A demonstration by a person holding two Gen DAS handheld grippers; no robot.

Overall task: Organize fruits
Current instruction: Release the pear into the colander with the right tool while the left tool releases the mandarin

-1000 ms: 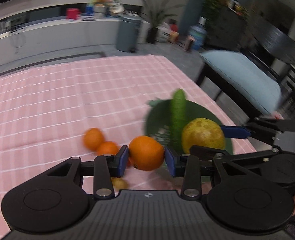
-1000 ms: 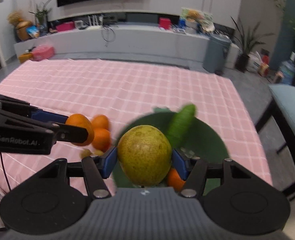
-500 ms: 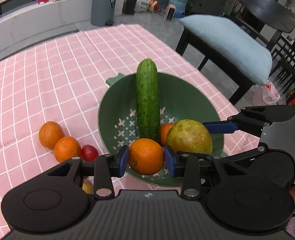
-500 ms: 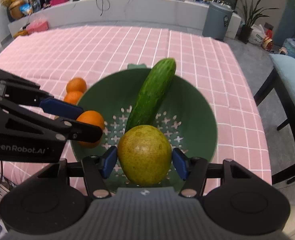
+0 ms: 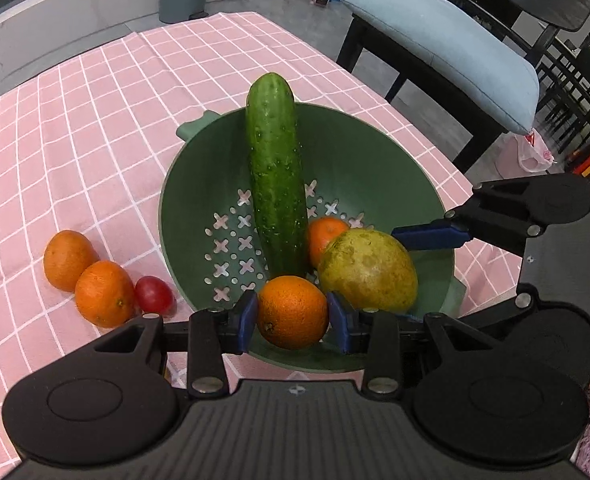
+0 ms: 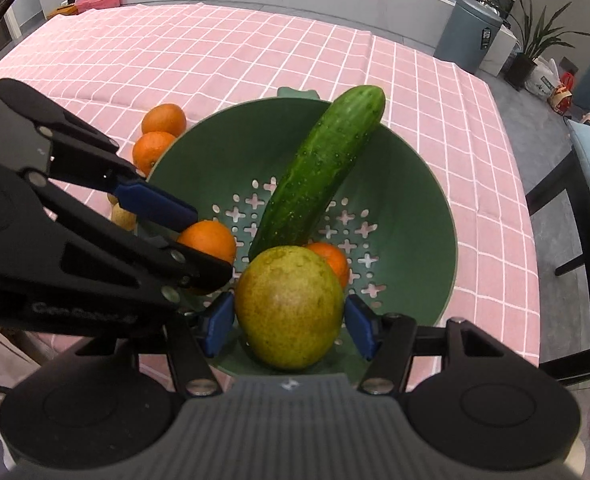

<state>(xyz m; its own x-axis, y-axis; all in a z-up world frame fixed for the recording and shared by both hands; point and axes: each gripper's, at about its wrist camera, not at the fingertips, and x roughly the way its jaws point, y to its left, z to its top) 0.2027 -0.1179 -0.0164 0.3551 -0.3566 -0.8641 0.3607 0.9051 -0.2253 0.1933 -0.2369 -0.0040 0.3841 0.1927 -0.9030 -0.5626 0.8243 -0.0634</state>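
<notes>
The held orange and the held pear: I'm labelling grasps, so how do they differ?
The orange is round, bright orange and smaller; the pear is bulkier, egg-shaped and yellow-green with speckles. The orange sits in the left hand-held gripper, the pear in the right hand-held gripper. Both are clamped over the green colander.

Matt plastic colander (image 5: 395, 184), bumpy glossy cucumber (image 5: 275, 168), checked cloth tablecloth (image 5: 75, 140)

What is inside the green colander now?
Resting in the colander are a cucumber, leaning out over the far rim, and a small orange. The pear covers part of that orange and the floor under it.
</notes>
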